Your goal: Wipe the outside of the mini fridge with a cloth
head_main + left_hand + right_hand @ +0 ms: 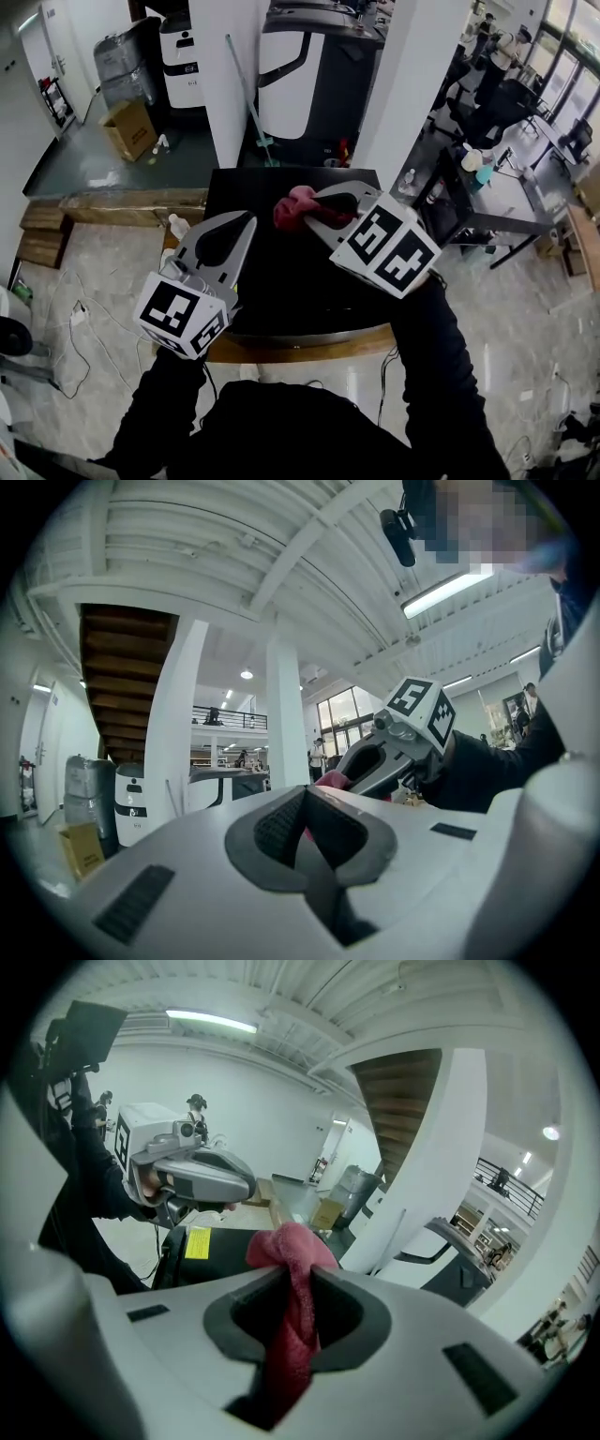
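1 red cloth (291,208) pinched in right hand-held gripper (317,212), left hand-held gripper (246,219) closed, empty, above mini fridge (281,277)

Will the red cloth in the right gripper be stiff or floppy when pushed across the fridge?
Probably floppy: the cloth bunches and folds above the shut jaws of the right gripper. Likely light, since a pinch carries it. Its fuzzy weave should drag, not slip, on the smooth top of the mini fridge.

bright, even indoor light from ceiling strip lights (211,1022) and windows (352,705); both gripper views bulge fisheye with black corners, foreground slightly soft
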